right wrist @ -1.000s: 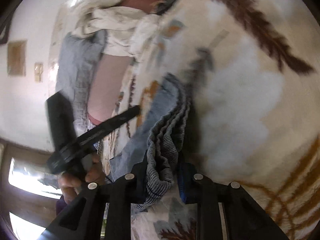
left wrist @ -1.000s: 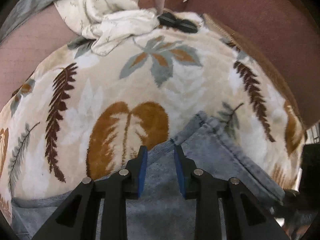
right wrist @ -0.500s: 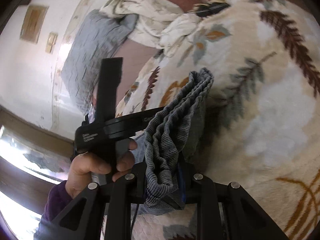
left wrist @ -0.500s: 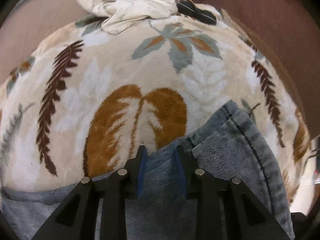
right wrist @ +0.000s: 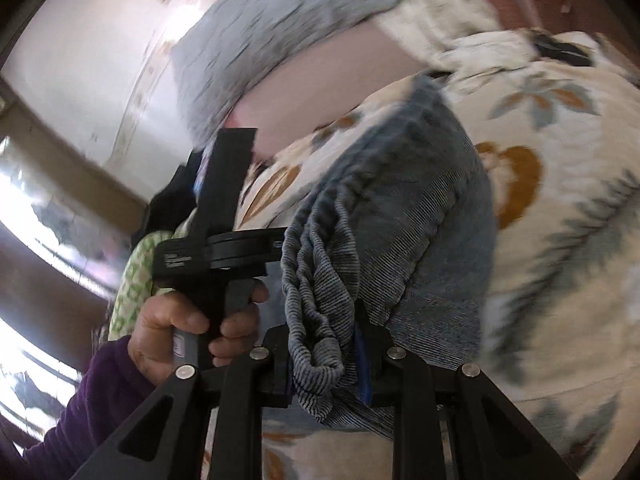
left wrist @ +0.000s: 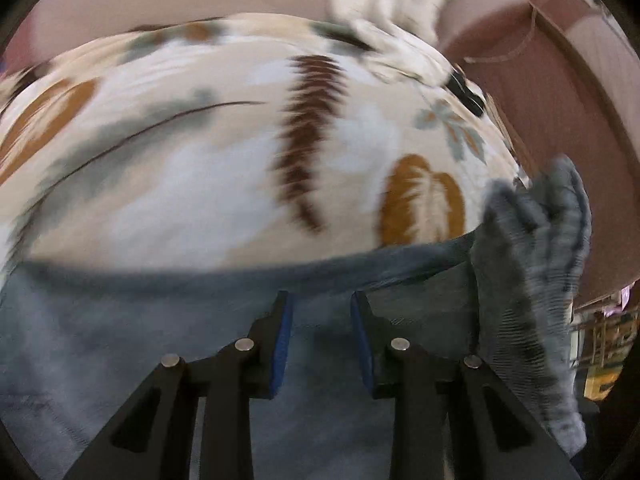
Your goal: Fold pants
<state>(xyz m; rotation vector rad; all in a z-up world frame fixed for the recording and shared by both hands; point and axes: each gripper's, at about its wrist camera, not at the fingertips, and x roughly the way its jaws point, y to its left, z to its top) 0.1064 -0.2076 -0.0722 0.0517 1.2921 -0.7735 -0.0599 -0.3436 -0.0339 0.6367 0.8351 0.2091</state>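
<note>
Leaf-print blanket, cloths and a wall

A cream blanket (left wrist: 224, 152) with brown, orange and grey leaves covers the bed. At its far edge lie a crumpled white cloth (right wrist: 448, 12) and a small black object (left wrist: 466, 94), both blurred. A grey cloth (right wrist: 256, 40) hangs beside a white wall (right wrist: 92, 80). Reddish-brown upholstery (left wrist: 560, 100) borders the blanket.

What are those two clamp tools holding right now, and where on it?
The right gripper clamps the blue-grey pants by a bunched, gathered edge. The left gripper has pants fabric between its jaws, but blur hides whether they grip.
</note>
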